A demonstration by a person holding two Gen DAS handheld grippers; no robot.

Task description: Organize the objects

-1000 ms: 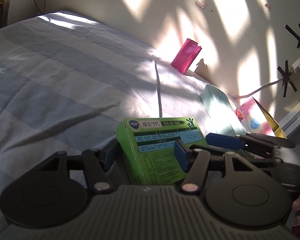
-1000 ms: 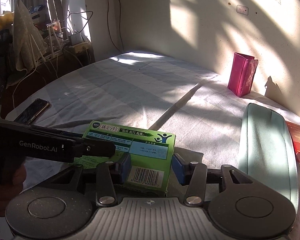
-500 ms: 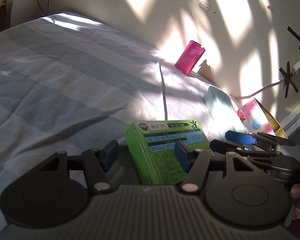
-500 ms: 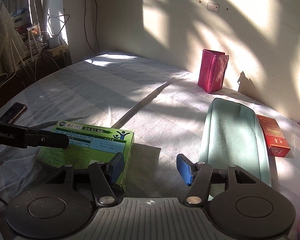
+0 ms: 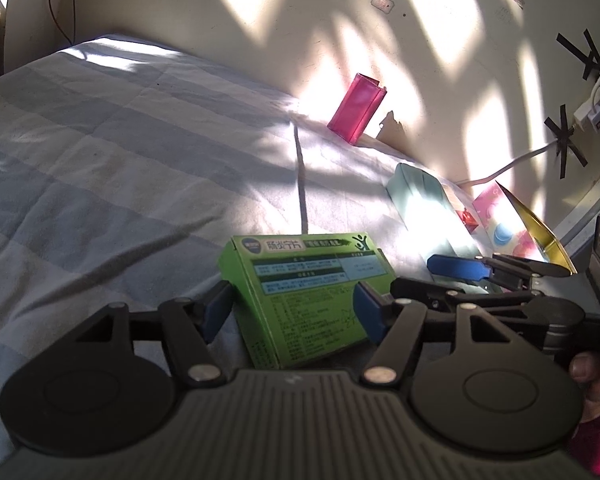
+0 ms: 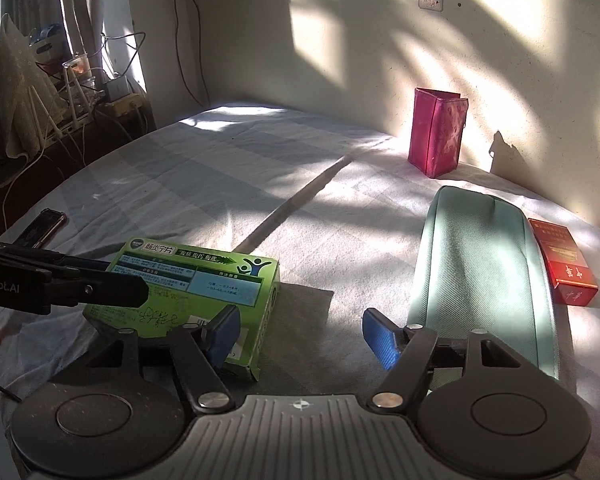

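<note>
1. Green medicine box [image 5: 304,296] lies flat on the bed [image 5: 100,152], near its front edge, between the blue pads [image 5: 216,312] of the left gripper [image 5: 290,312].
2. Left gripper's jaws have just been opening a little; a gap shows between the left pad and the box, while the right pad stands in front of the box's top face, so whether it touches I cannot tell.
3. Right gripper [image 6: 300,338] has its jaws spread wide, having just been opening; only bedsheet lies between them, and the box [image 6: 188,292] sits off to their left, behind the left pad [image 6: 222,336].
4. In the right wrist view the left gripper's black finger [image 6: 60,284] reaches across the box's left part.
5. Just right of the right gripper lies a long pale-green pouch [image 6: 480,280], with a red carton [image 6: 564,260] beside it.
6. A phone [image 6: 46,226] lies at the bed's left edge.
7. Farther back, a magenta box [image 6: 436,136] stands upright by the sunlit wall [image 6: 340,40].
</note>
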